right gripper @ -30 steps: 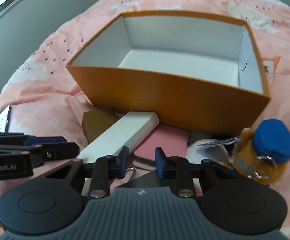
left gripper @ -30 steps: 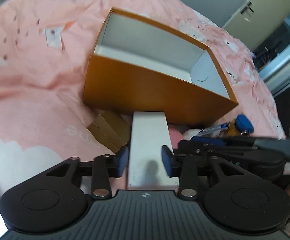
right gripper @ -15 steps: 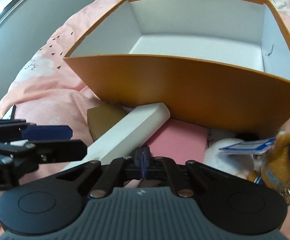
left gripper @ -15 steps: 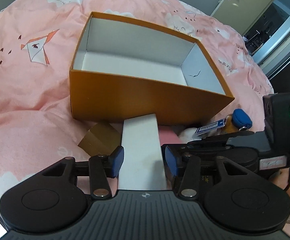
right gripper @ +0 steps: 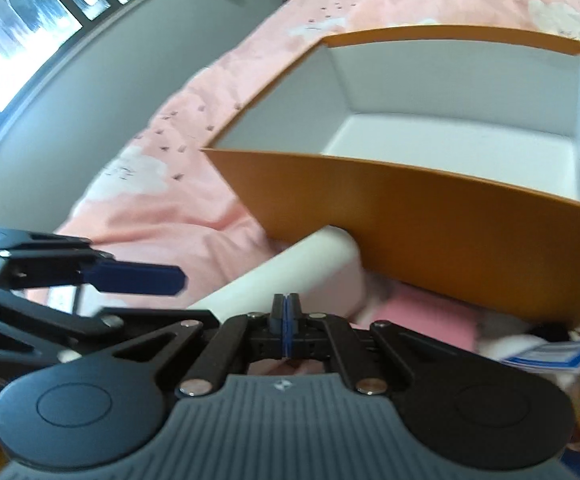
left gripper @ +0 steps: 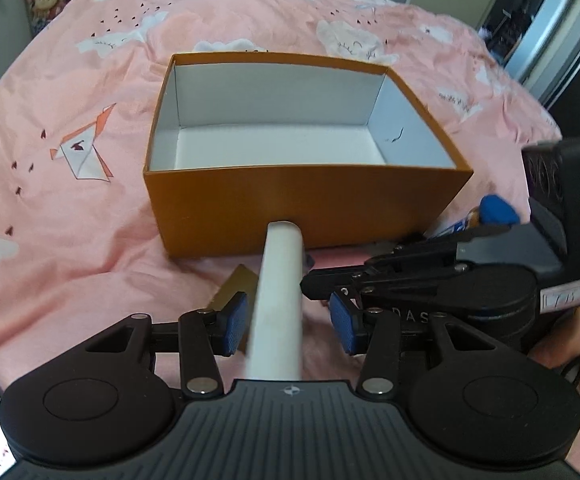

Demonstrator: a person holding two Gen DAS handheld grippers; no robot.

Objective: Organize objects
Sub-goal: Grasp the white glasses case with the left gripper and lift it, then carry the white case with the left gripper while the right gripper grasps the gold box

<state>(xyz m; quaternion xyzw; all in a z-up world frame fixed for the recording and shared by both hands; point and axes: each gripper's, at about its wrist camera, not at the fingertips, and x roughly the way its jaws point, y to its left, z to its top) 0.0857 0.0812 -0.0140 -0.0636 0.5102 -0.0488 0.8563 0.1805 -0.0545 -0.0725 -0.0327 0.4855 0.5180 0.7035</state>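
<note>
An open orange box [left gripper: 301, 208] with a white inside stands on the pink bedspread; it also shows in the right wrist view [right gripper: 449, 232]. A long white box [left gripper: 280, 300] lies with its far end against the orange box's front wall and runs between the pads of my left gripper [left gripper: 288, 326], which is open around it without touching. The long white box shows in the right wrist view [right gripper: 290, 276] too. My right gripper [right gripper: 286, 328] is shut with its pads together, just over the white box; nothing shows between them.
A brown box [left gripper: 234, 284] lies left of the white box. A pink flat item [right gripper: 421, 320], a blue-and-white tag [right gripper: 549, 354] and a blue-capped plush keychain [left gripper: 497, 210] lie by the orange box's front right. The bedspread [left gripper: 70, 220] surrounds everything.
My right gripper has shut from open. My left gripper rose and tilted, so the orange box now shows farther off and its inside is visible. The white box still lies between the left pads.
</note>
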